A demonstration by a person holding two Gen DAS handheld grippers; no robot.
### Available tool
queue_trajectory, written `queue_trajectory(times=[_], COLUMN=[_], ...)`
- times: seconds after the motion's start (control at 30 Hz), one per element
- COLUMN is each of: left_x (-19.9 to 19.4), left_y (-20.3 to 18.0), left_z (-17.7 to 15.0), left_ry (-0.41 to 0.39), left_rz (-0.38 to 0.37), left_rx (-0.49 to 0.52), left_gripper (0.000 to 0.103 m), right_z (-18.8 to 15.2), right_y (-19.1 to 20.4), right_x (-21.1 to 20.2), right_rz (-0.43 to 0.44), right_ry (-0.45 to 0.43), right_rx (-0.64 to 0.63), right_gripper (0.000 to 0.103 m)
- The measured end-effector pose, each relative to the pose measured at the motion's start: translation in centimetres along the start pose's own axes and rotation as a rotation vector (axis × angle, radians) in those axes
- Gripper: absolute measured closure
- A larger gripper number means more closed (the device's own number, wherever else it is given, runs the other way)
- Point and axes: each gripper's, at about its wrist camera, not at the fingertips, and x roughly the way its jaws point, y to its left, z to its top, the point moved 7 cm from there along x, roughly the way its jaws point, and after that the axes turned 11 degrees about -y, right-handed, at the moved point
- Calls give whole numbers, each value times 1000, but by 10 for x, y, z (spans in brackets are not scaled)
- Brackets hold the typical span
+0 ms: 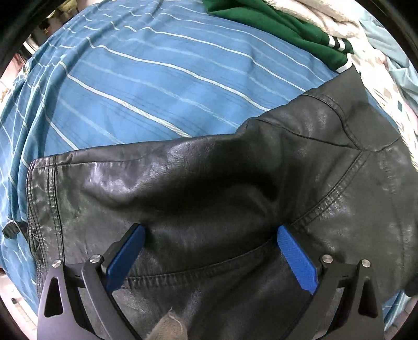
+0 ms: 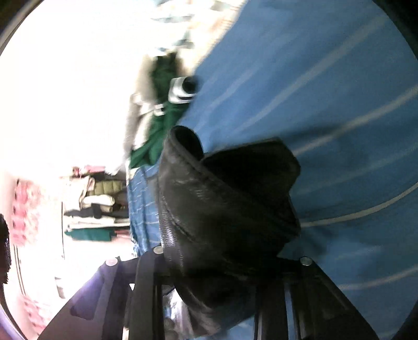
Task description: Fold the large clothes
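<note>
A black leather jacket lies spread on a blue striped bedsheet. My left gripper is open, its blue pads resting on or just above the jacket, nothing between them. In the right wrist view my right gripper is shut on a bunched part of the black leather jacket and holds it lifted above the blue sheet. The right fingertips are hidden by the leather. The view is tilted sideways and blurred.
A green garment with white stripes and a white fleecy cloth lie at the far side of the bed. A pale patterned fabric lies at the right. Shelves with folded clothes stand beyond the bed's edge.
</note>
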Motion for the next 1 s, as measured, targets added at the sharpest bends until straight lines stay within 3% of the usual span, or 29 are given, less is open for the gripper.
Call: queue_trajectory(times=[0.17,0.27,0.37,0.47,0.53,0.63,0.73,0.83,0.87,0.93,1.0], left_x=[-17,-49,-105,-152,-177,-204,-212,-216,-217,-217,-216], left_y=[25,60,119,186,226,271,301,317,319,319,313], left_z=[-3,-9,-31,-66,-100,-154,-194,-222,-227,-232,-227], left_ry=[20,9,-32,-71,-63,-40,-10,2,2,-3,-9], left_rz=[-23,-11,16,123,205,317,400,424,425,416,403], left_rx=[-68,-192,-368,-484,-547,-606,-650,-717,-732,-757,-771], left_gripper=[0,0,0,0,0,0,0,0,0,0,0], right_z=[-22,-51,-90,-162,-211,-298,-376,-428,-434,-432,-420], right_y=[84,149,201,252,265,262,233,196,195,203,212], right_x=[-8,3,19,48,65,106,145,176,179,172,157], right_rz=[27,55,85,138,158,161,81,-66,-70,-5,67], right_ry=[48,118,204,346,437,603,736,879,890,903,952], right_rx=[-182,-329,-474,-652,-733,-782,-854,-888,-907,-897,-830], right_gripper=[81,82,82,82,82,82,82,75,66,52,26])
